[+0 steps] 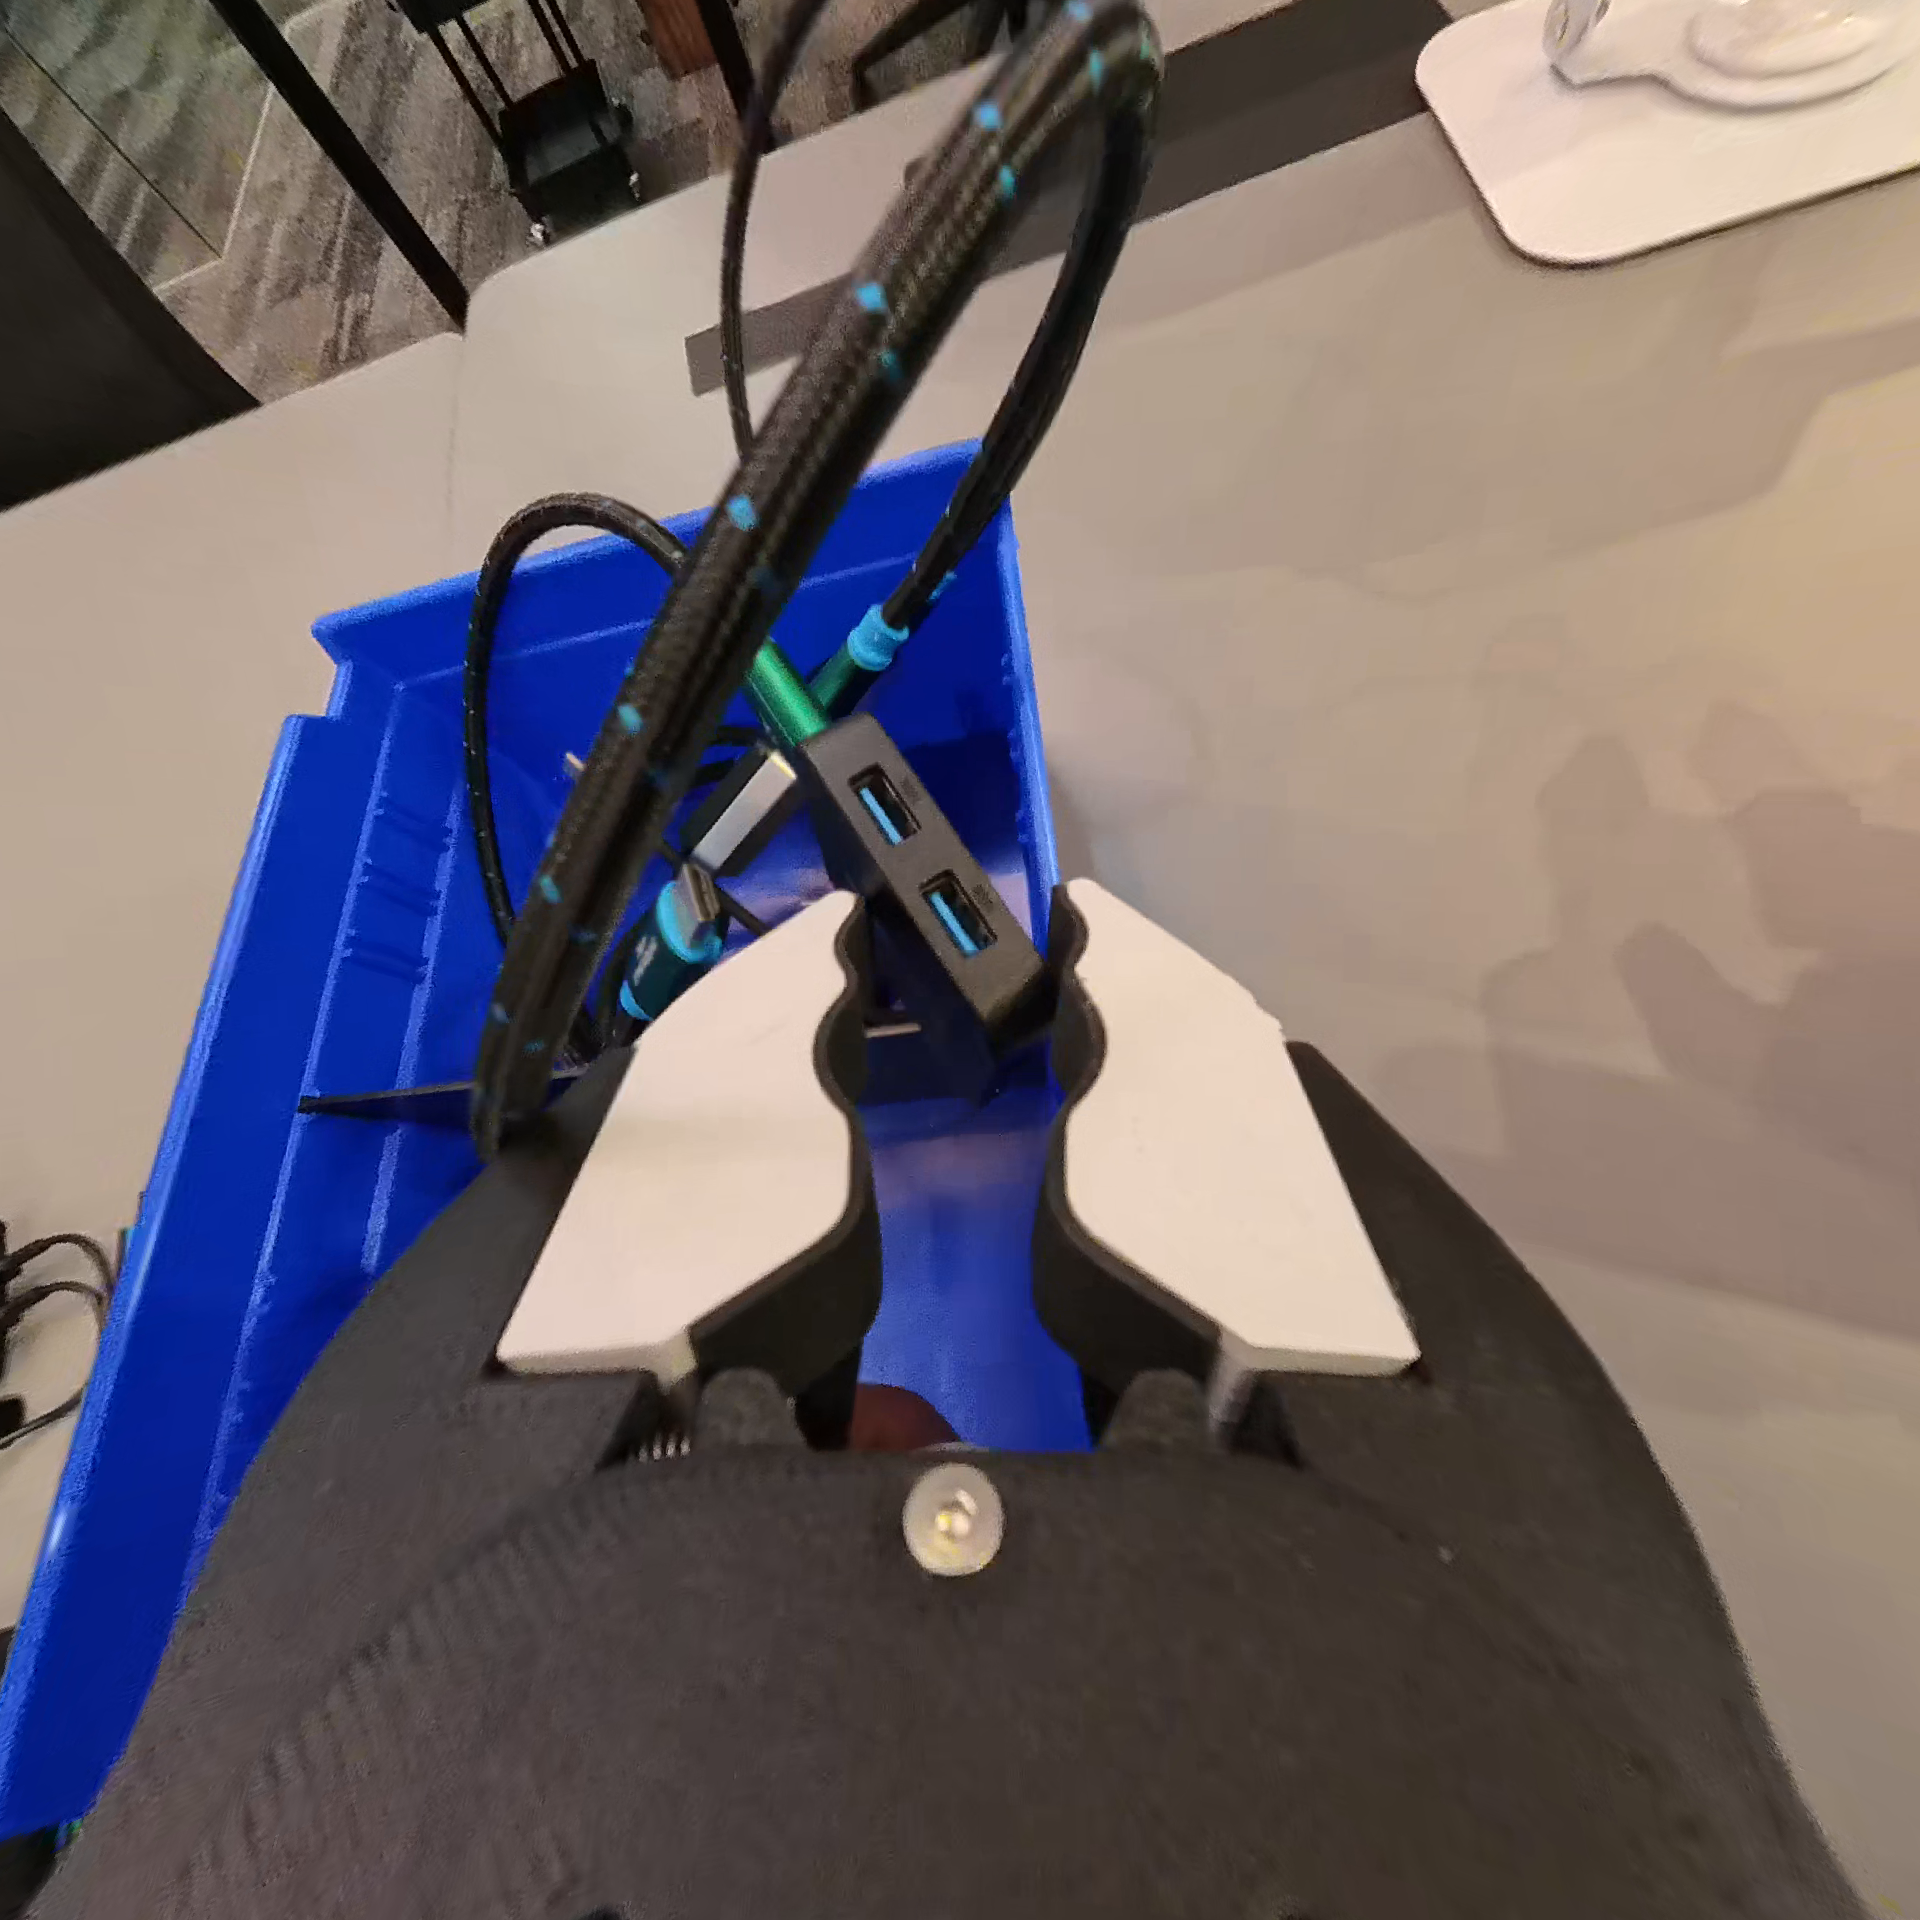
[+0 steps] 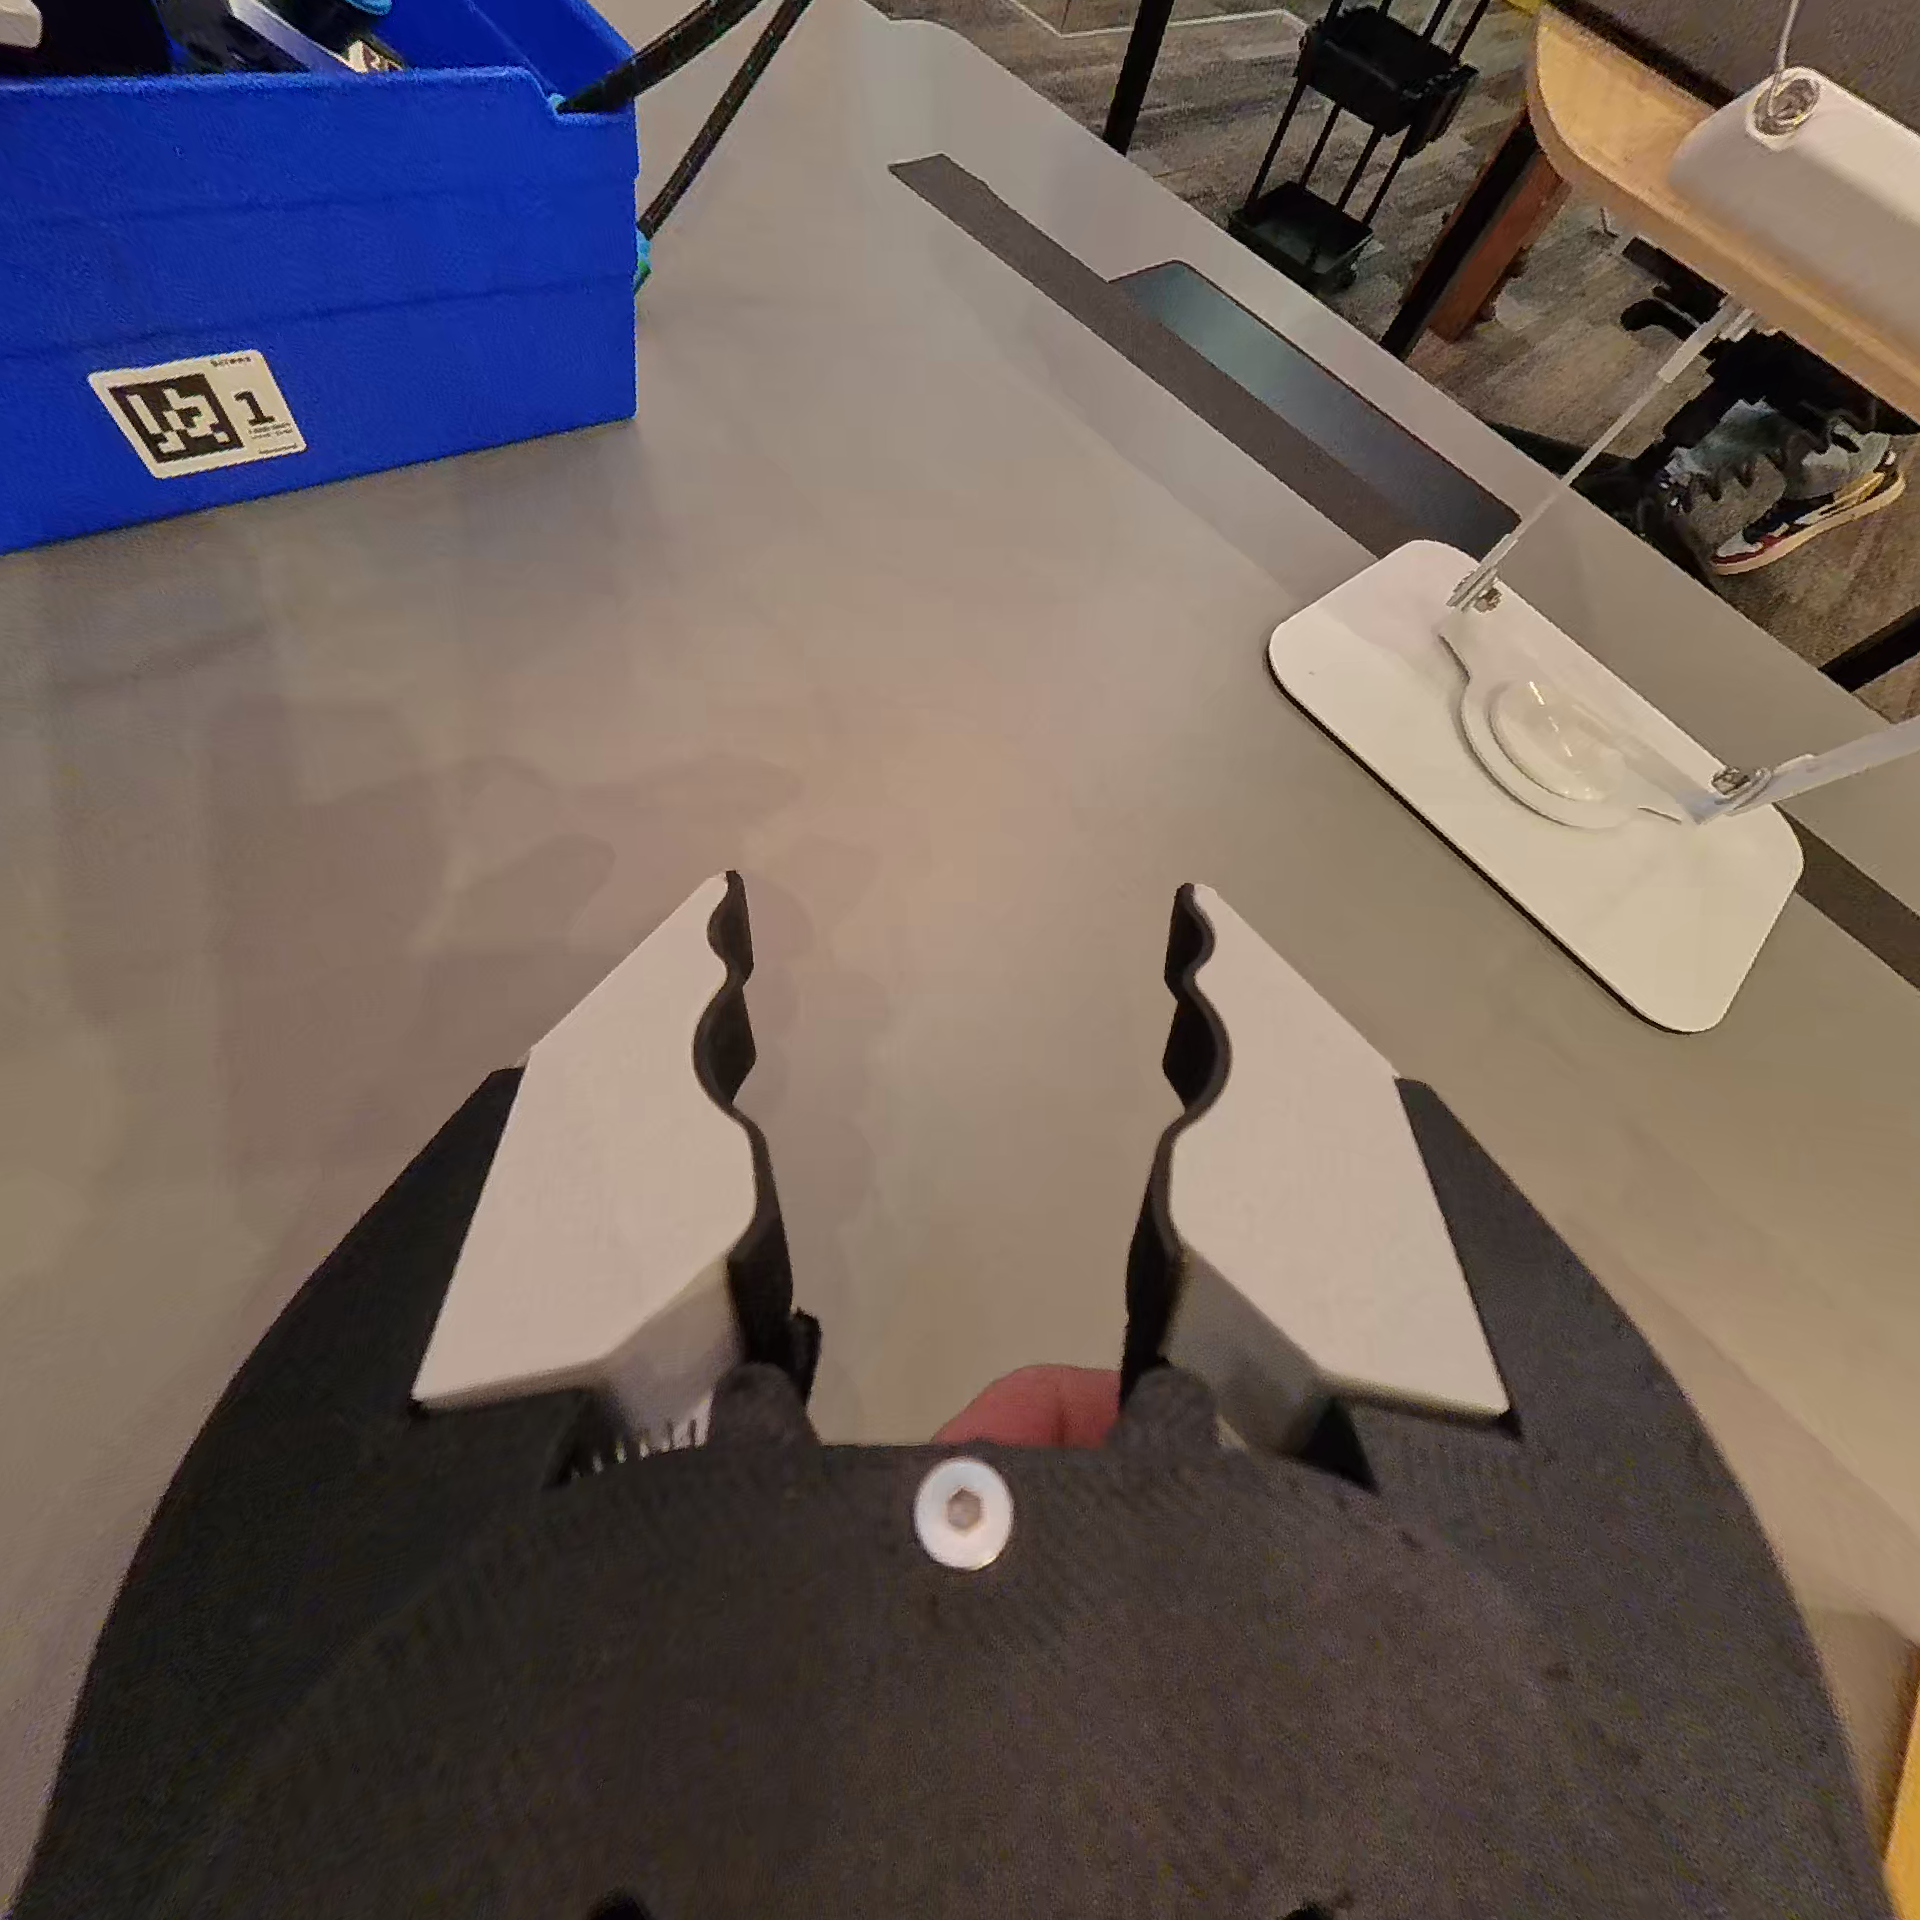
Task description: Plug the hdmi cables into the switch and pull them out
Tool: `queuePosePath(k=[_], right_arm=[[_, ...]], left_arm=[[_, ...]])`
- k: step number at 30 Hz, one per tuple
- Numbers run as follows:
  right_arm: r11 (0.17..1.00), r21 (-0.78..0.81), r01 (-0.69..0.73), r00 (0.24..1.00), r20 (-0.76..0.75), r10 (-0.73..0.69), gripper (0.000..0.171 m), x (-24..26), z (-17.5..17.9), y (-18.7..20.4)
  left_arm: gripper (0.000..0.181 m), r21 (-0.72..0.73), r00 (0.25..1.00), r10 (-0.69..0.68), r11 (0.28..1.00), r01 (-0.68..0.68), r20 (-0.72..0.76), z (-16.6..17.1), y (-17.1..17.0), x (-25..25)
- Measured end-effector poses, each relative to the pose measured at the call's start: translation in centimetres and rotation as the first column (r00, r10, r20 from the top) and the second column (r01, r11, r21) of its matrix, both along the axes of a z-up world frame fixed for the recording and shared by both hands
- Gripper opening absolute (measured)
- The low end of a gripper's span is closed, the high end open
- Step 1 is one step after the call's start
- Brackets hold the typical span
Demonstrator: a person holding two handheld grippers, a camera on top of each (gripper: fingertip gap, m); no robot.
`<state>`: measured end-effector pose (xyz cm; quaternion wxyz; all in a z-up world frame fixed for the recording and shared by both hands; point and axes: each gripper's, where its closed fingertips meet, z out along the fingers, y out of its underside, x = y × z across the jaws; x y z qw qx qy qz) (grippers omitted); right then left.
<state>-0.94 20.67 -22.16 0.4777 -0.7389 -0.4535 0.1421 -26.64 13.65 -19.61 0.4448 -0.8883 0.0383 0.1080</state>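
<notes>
Switch (image 1: 925, 883): small black box with two blue ports facing up, sitting tilted inside the blue bin (image 1: 343, 935), near its right wall. Left gripper (image 1: 956, 935) is over the bin, jaws part-way closed around the near end of the switch; the right finger (image 1: 1070, 997) touches its corner, contact on the other side not clear, so a firm hold cannot be confirmed. Braided black cables (image 1: 831, 416) with blue flecks loop up out of the bin and across the upper part of the view; two green-sleeved plugs (image 1: 784, 686) sit at the far end of the switch. A loose silver plug (image 1: 743, 821) and a teal one (image 1: 675, 935) lie beside it in the bin.

Right gripper (image 2: 961, 904) hovers over bare table, jaws wide apart, holding nothing.

Surface: smooth grey table (image 2: 831, 675), soft shadows, dark strip (image 2: 1143, 322) near the far edge. Bin (image 2: 312, 260) stands at the far left in the right wrist view, white sticker (image 2: 197, 412) on its side. White lamp base (image 2: 1538, 779) stands far right. Beyond the table: patterned carpet (image 2: 1455, 156), black cart (image 2: 1340, 125), wooden furniture (image 2: 1621, 208), a person's shoes (image 2: 1797, 499).
</notes>
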Motion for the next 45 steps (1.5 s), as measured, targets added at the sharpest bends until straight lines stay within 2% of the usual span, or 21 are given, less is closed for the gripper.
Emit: queuePosePath(k=[7,11,19,24,32,36,45], right_arm=[[1.000,-0.003,-0.005,1.000,0.000,0.005,0.079,-0.2,-0.1,-0.1],[1.000,-0.002,-0.008,1.000,0.002,0.008,0.079,-0.4,-0.1,-0.1],[1.000,0.001,-0.010,1.000,0.003,0.010,0.079,-0.5,-0.1,-0.2],[1.000,-0.002,-0.011,1.000,0.001,0.011,0.079,-0.6,-0.1,-0.2],[1.000,-0.008,-0.027,1.000,0.011,0.027,0.079,-0.9,-0.4,-0.4],[1.000,-0.007,-0.030,0.999,0.013,0.030,0.079,-0.9,-0.3,-0.5],[0.999,-0.012,-0.035,0.999,0.018,0.035,0.079,-0.9,-0.5,-0.6]], left_arm=[[0.024,0.096,0.986,-0.001,0.995,-0.015,0.164,2.6,-0.1,-1.4],[0.014,0.144,0.996,0.044,0.988,-0.056,0.080,4.7,-0.6,-3.4],[0.013,0.192,0.998,0.026,0.981,-0.015,-0.052,8.5,-1.1,-3.6],[0.013,0.138,0.994,-0.022,0.990,0.036,-0.107,9.5,-1.7,-2.8],[0.013,-0.158,0.937,-0.201,0.974,0.161,-0.284,8.8,-4.1,-1.3],[0.013,-0.152,0.924,-0.241,0.967,0.204,-0.298,10.3,-4.3,-0.8],[0.013,-0.053,0.926,-0.287,0.958,0.283,-0.244,16.0,-4.9,-0.8]])
